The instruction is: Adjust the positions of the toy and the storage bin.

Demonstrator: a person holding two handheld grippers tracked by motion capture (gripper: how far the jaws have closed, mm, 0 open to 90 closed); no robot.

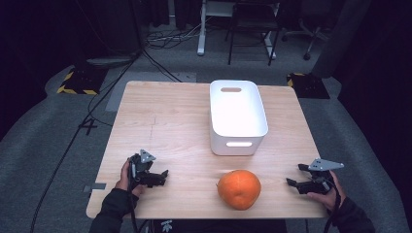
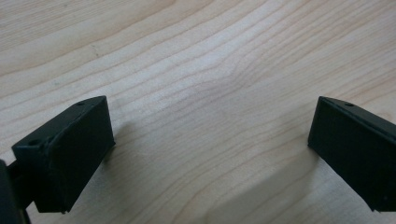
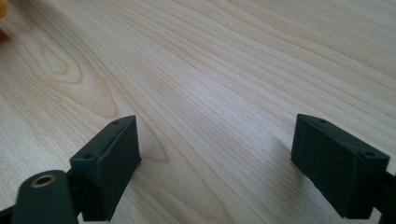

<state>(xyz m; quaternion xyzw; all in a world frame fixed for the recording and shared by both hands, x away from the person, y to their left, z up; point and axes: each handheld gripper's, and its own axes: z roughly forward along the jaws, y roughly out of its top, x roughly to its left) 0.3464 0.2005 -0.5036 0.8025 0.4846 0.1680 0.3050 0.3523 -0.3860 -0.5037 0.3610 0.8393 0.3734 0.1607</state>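
A large orange fruit (image 1: 238, 189) rests on the wooden table (image 1: 170, 121) near its front edge. Behind it stands a white plastic bin (image 1: 237, 116) with handle slots, looking empty. My left gripper (image 1: 164, 174) lies low over the table at the front left, held by a hand, apart from the fruit. In the left gripper view, the left gripper (image 2: 210, 140) is open, with bare wood between its jaws. My right gripper (image 1: 294, 175) sits at the front right, pointing toward the fruit. In its own view, the right gripper (image 3: 217, 154) is open over bare wood, and a sliver of the orange (image 3: 3, 9) shows top left.
The table's front edge runs just below both hands. Around the table is grey carpet with cables (image 1: 87, 121), a black chair (image 1: 252, 29), a white desk leg (image 1: 201, 29) and yellow-black striped blocks (image 1: 77, 82) on the floor.
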